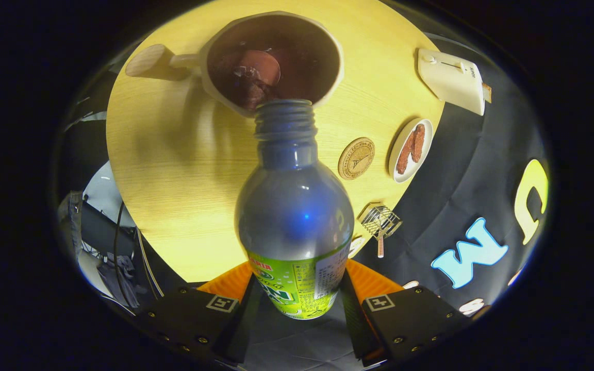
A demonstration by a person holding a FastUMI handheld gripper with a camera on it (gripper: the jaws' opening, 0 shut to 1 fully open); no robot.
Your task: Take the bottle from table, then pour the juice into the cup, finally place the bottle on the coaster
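Gripper (297, 288) clamped on a clear plastic bottle (295, 216) with a green label, one finger pressed to each side of the labelled lower body. Bottle held above the round pale-wood table (173, 170), tipped forward, uncapped threaded neck pointing at the cup and overlapping its near rim. Nothing clearly visible inside the bottle; upper body looked see-through and tinted bluish. No stream visible at the mouth.

Cream ceramic cup (272, 59) with a light wooden handle stood beyond the bottle, near the table's far edge, handle turned to the left. Held a dark reddish-brown liquid with a rounded paler shape at the surface; what that shape was, hard to tell.

Round cork coaster (356, 158) lay bare on the table to the right of the bottle's shoulder, just beside a small white oval dish (410, 150) carrying two brown oblong pieces of food. Dish sat at the table's right edge. White rectangular device (451, 80) with a small knob rested farther along that edge, partly overhanging it. Small wire-mesh utensil (381, 222) with a thin handle lay at the near right edge.

Black cloth wall (462, 170) hung beyond the table on the right. Dark stands and cables (121, 247) showed below the table's left edge.
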